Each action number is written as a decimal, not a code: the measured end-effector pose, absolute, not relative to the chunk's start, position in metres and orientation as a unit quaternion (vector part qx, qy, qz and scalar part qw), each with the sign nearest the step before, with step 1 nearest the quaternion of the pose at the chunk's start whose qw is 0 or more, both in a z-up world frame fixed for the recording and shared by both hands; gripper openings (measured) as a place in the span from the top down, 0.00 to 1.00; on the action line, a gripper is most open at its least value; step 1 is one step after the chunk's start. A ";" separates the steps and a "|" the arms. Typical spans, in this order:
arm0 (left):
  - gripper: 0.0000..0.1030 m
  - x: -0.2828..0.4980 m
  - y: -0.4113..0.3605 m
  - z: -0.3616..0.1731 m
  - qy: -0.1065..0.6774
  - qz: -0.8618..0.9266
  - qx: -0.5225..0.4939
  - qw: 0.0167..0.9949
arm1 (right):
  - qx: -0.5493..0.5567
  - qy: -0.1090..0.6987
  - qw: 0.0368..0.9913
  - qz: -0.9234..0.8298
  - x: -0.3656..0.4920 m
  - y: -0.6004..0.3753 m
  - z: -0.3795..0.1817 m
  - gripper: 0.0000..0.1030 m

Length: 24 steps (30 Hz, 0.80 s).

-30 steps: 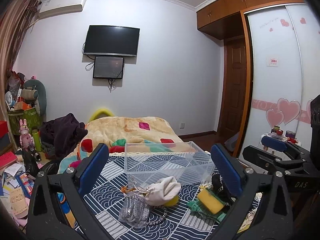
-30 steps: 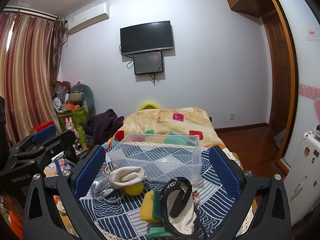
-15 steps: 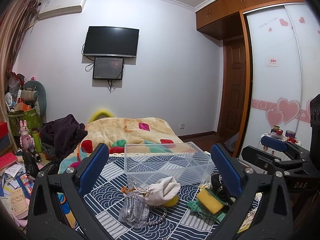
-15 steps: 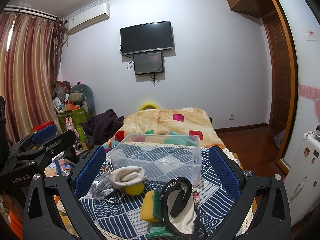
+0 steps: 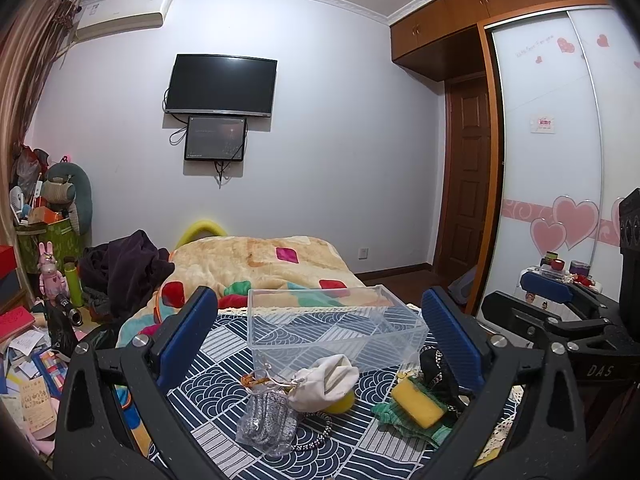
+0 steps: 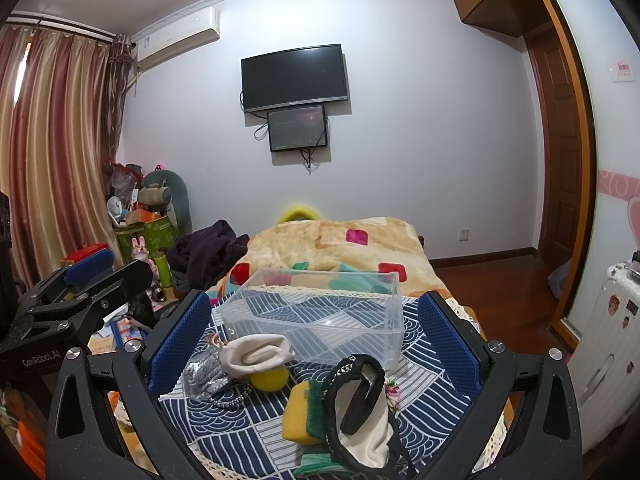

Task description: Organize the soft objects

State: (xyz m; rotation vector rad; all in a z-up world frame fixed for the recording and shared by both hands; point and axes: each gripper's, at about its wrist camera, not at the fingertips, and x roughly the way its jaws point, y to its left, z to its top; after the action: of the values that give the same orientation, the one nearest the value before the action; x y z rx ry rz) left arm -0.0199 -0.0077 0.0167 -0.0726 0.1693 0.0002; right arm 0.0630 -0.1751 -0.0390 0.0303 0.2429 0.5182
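A clear plastic box (image 5: 332, 328) (image 6: 320, 316) stands empty on a navy patterned cloth (image 5: 224, 344). In front of it lie a cream cloth pouch (image 5: 324, 380) (image 6: 256, 354) on a yellow ball (image 6: 270, 378), a silver mesh bag (image 5: 266, 420) (image 6: 204, 374), a yellow-green sponge (image 5: 418, 402) (image 6: 302, 412), a green cloth (image 5: 404, 426) and a black headband with white cloth (image 6: 360, 404). My left gripper (image 5: 324, 336) is open above the pouch. My right gripper (image 6: 316, 332) is open above the sponge and headband. Both are empty.
A bed with a patterned blanket (image 5: 256, 260) lies behind the table. Dark clothes (image 5: 124, 272) and clutter with a green bin (image 5: 48, 236) sit at the left. A wardrobe (image 5: 552, 160) and a white suitcase (image 6: 608, 344) stand at the right.
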 end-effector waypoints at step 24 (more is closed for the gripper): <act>0.00 -0.010 -0.009 0.009 0.105 -0.003 -0.037 0.994 | 0.015 0.127 0.958 0.255 0.067 -0.178 -0.038 0.00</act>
State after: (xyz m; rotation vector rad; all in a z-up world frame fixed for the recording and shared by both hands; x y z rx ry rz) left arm -0.0103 -0.0093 0.0094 -0.0751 0.2104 -0.0063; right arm 0.0668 -0.1775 -0.0384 0.0309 0.2585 0.5172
